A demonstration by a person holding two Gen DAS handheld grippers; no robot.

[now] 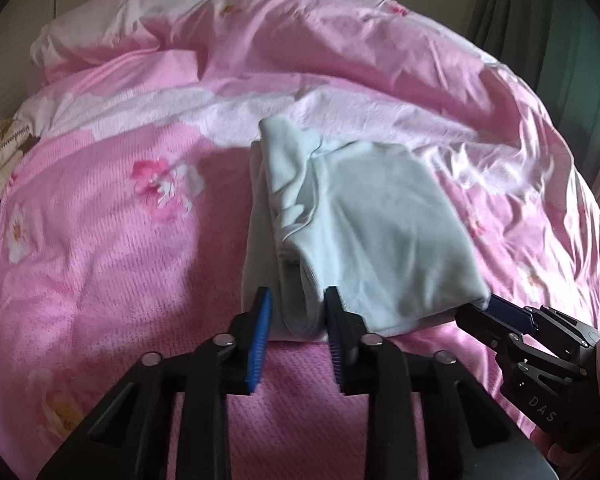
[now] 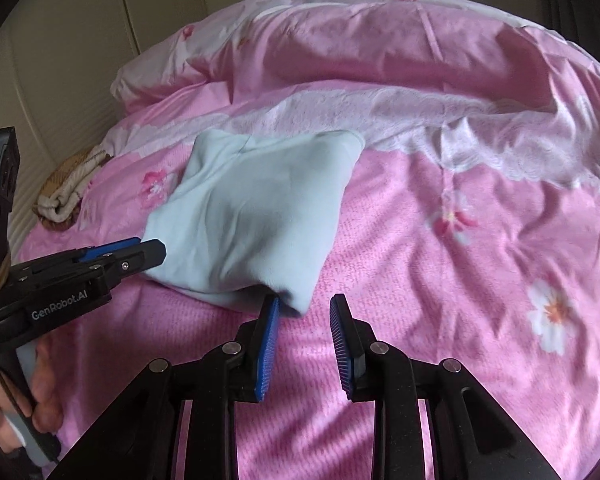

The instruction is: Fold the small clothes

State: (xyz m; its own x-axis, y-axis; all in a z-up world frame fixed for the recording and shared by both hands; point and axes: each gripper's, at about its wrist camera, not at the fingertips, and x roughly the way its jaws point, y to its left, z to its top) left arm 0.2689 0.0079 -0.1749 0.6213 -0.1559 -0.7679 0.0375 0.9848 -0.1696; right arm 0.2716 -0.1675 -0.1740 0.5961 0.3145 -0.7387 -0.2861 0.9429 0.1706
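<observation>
Pale blue garment (image 1: 364,216) lies partly folded on the pink bedspread (image 1: 100,220), near edge toward you, a pink duvet (image 1: 340,40) bunched behind it.

Your left gripper (image 1: 298,312) has its jaws around the thick rolled near-left edge. Cloth sits between the pads, though whether they actually pinch it or only flank it is unclear from that wrist view; from the other side the jaws look nearly together at the garment's corner.

Your right gripper (image 2: 305,320) has jaws parted. The near-right corner touches the inner pad but isn't clamped.

Get both corners firmly pinched before lifting, right one first. Take all layers, not just the top. Then lift both hands evenly and carry the near edge toward the far edge, keeping the cloth taut between grippers so it doesn't sag.
</observation>
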